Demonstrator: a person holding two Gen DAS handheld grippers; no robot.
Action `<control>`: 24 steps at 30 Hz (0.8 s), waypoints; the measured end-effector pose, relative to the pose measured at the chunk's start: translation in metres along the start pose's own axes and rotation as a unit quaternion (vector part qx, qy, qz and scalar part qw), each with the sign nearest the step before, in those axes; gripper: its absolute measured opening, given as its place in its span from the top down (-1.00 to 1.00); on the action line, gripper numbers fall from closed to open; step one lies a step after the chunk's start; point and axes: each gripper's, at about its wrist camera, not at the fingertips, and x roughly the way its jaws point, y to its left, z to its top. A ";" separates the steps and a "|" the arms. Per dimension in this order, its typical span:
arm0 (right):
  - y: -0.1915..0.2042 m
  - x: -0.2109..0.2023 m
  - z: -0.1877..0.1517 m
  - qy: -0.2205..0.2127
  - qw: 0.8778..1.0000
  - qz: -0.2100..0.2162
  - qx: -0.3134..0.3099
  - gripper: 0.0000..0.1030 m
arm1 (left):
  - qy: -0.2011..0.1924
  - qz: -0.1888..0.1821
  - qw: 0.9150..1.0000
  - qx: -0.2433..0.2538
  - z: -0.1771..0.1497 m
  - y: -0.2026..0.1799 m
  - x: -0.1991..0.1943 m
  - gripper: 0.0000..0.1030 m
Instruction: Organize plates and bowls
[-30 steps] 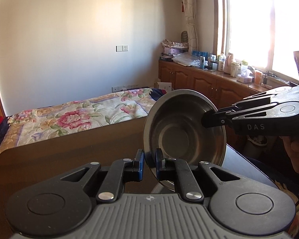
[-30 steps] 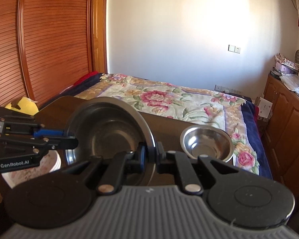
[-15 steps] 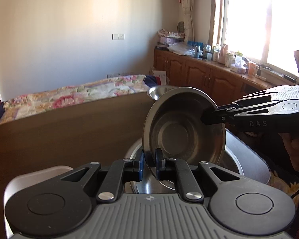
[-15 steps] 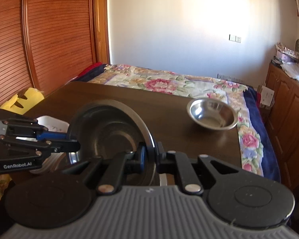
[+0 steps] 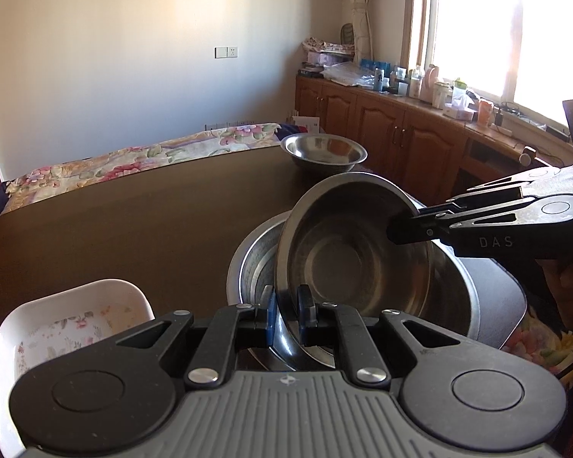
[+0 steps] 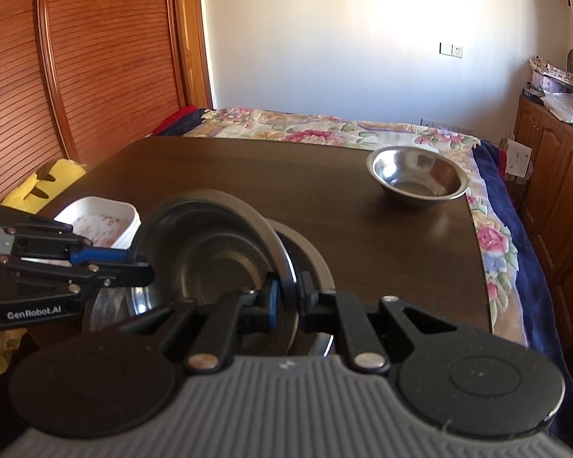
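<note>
Both grippers pinch the rim of one steel bowl, held tilted on edge over a larger steel basin that sits on the dark table. In the left wrist view, the left gripper is at lower centre, its fingers closed tight on the bowl's near rim, while the right gripper reaches in from the right edge and clamps the bowl's far right rim. In the right wrist view the roles swap: the right gripper grips the rim at lower centre, and the left gripper comes in from the left edge, closed on the opposite rim. The bowl's lower edge dips inside the basin; whether it touches the basin's floor is hidden by the fingers.

A white dish with a floral pattern sits at lower left in the left view. A second small steel bowl stands upright near the table's far right edge, well apart from the basin. Behind the table lies a bed with a floral cover.
</note>
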 end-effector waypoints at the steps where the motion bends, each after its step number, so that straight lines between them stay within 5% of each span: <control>1: 0.001 0.000 -0.001 0.001 1.000 0.000 0.000 0.77 | 0.001 0.000 1.000 0.001 -0.001 -0.001 0.000 0.76; 24: 0.009 0.004 -0.005 0.019 0.999 -0.008 -0.026 0.76 | -0.003 0.013 1.000 0.004 -0.004 0.000 0.008 0.74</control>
